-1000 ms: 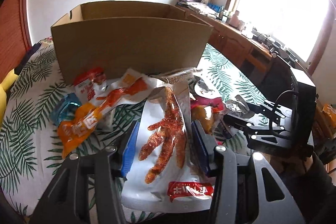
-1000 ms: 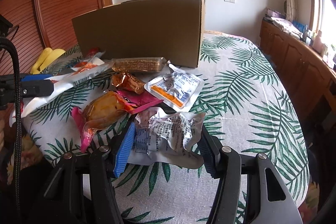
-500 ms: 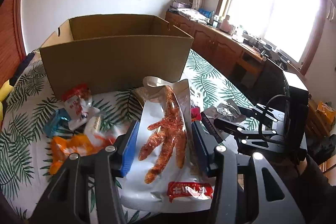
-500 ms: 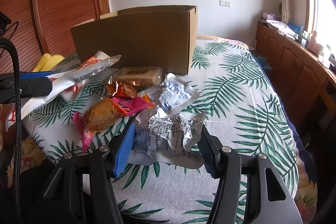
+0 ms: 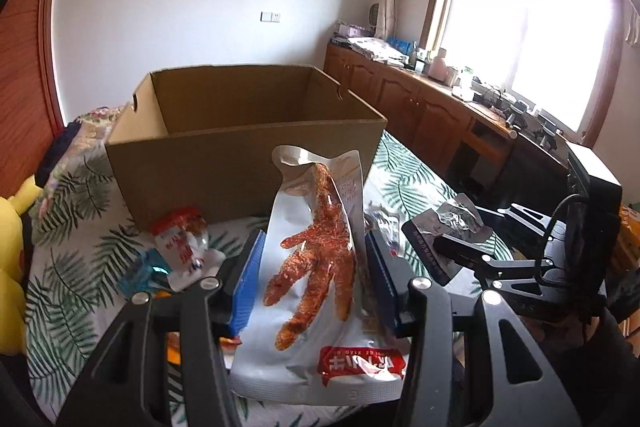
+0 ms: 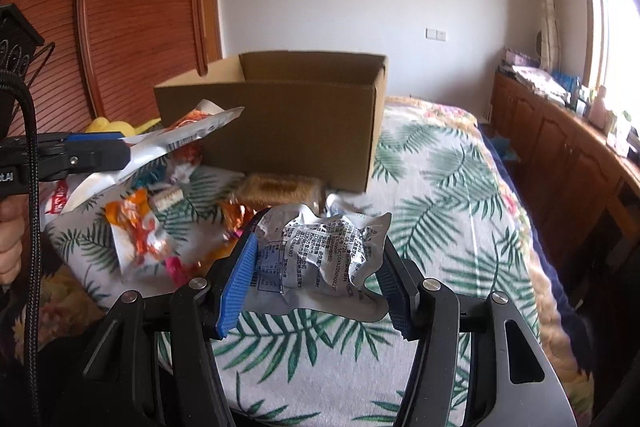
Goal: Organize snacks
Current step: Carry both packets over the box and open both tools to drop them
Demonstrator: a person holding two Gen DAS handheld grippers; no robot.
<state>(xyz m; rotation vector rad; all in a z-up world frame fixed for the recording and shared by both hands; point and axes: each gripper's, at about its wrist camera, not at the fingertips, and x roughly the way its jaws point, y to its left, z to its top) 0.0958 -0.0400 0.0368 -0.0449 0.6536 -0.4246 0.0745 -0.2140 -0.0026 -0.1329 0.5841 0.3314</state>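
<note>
My left gripper (image 5: pixel 314 281) is shut on a white chicken-foot snack pack (image 5: pixel 320 267), held above the bed in front of an open cardboard box (image 5: pixel 248 135). My right gripper (image 6: pixel 316 281) is shut on a crinkled silver snack pouch (image 6: pixel 320 259), also raised, in front of the box (image 6: pixel 292 123). The right gripper also shows in the left wrist view (image 5: pixel 460 255), and the left gripper in the right wrist view (image 6: pixel 96 155) with its pack (image 6: pixel 192 135). Loose snacks lie on the bed: a red-white packet (image 5: pixel 180 239), a blue one (image 5: pixel 144 271), an orange one (image 6: pixel 136 227), a brown bar (image 6: pixel 280 189).
The bed has a palm-leaf cover (image 6: pixel 460 227). A yellow plush toy (image 5: pixel 10 259) sits at the left edge. Wooden cabinets (image 5: pixel 420 107) with clutter run under the window at right. A wooden sliding door (image 6: pixel 120 27) stands behind the bed.
Both grippers have risen with their packs held, so the box interior now shows and the loose snacks lie lower in view.
</note>
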